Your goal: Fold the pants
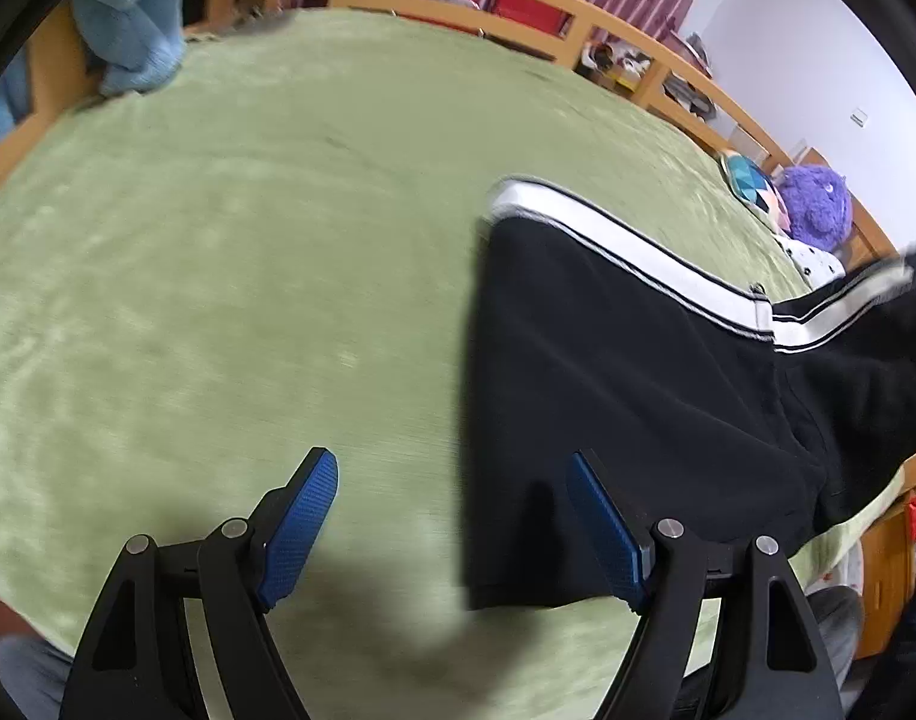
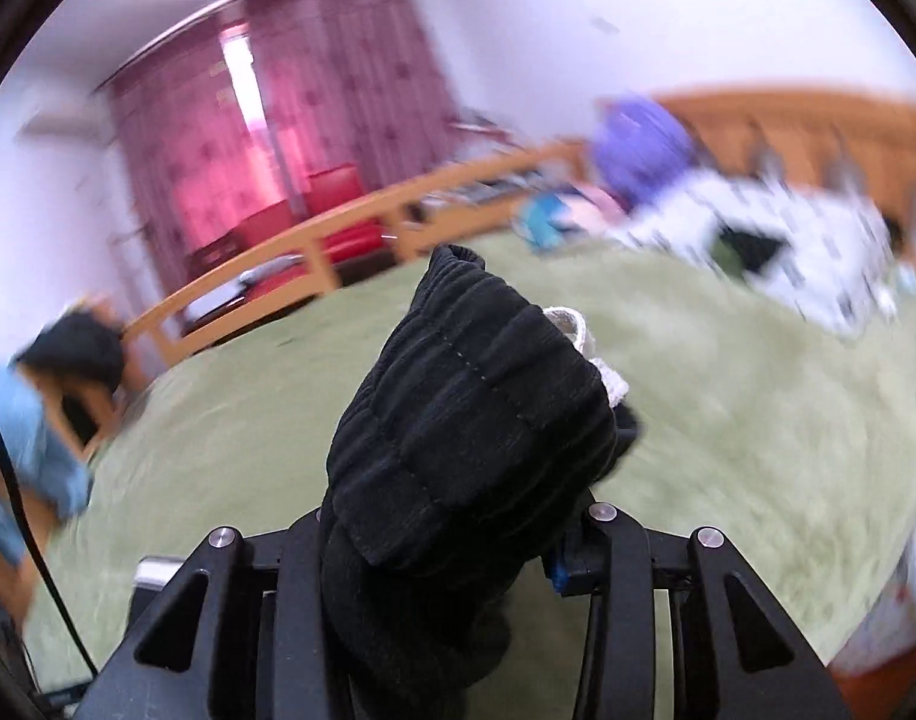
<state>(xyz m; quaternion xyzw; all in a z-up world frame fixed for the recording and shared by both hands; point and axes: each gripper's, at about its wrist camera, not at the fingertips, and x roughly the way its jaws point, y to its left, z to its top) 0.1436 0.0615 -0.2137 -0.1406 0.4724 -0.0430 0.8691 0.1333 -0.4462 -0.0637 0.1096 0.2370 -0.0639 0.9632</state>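
Note:
Black pants with a white side stripe lie on the green bed cover, stretching from the middle to the right in the left wrist view. My left gripper is open and empty, low over the cover, its right finger over the pants' near left edge. My right gripper is shut on the black ribbed waistband of the pants and holds it lifted above the cover. The bunched cloth hides the right fingertips. The right wrist view is blurred.
A wooden bed rail runs along the far side. A blue cloth lies at the far left corner. A purple plush toy and a spotted white fabric sit near the headboard. Red curtains hang behind.

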